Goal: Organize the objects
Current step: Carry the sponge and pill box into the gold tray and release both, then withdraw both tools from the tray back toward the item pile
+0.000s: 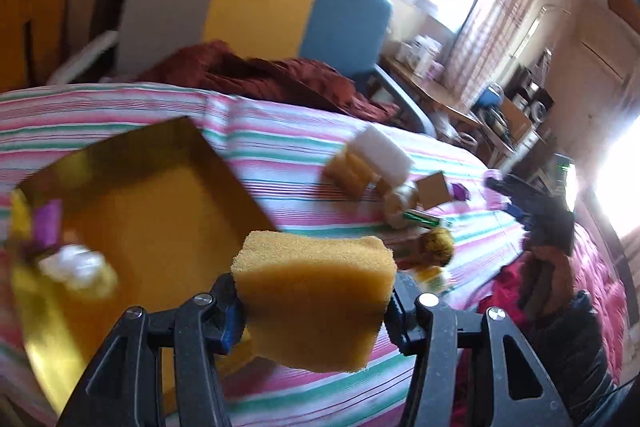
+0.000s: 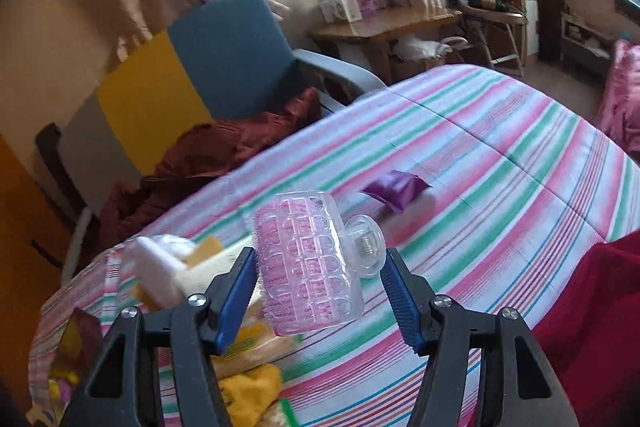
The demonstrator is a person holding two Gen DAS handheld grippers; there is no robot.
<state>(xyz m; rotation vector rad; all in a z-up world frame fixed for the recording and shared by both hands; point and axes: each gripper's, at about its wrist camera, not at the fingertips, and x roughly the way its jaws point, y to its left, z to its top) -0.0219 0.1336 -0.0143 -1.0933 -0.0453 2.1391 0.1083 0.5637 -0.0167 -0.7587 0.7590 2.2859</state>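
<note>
Your left tool (image 1: 316,301) is clamped on a tan sponge (image 1: 316,301), both pads pressed into its short ends. The sponge's long axis runs straight across between the fingers, its broad face turned toward the camera, and it hangs clear of the striped bed (image 1: 304,155). Just beyond and to the left of this tool sits an open gold box (image 1: 168,187), with a few blurred items at its near-left corner. Farther ahead and to the right lies a loose cluster of pale blocks (image 1: 372,163) on the bedcover.

Your right tool (image 2: 320,275) grips a clear pink hair roller (image 2: 308,263) with a clip on its side. The left pad presses the barrel; the right pad meets the clip. The roller's long axis stands roughly upright, tilted slightly. A purple sachet (image 2: 394,189) lies ahead of this tool on the bed.
</note>
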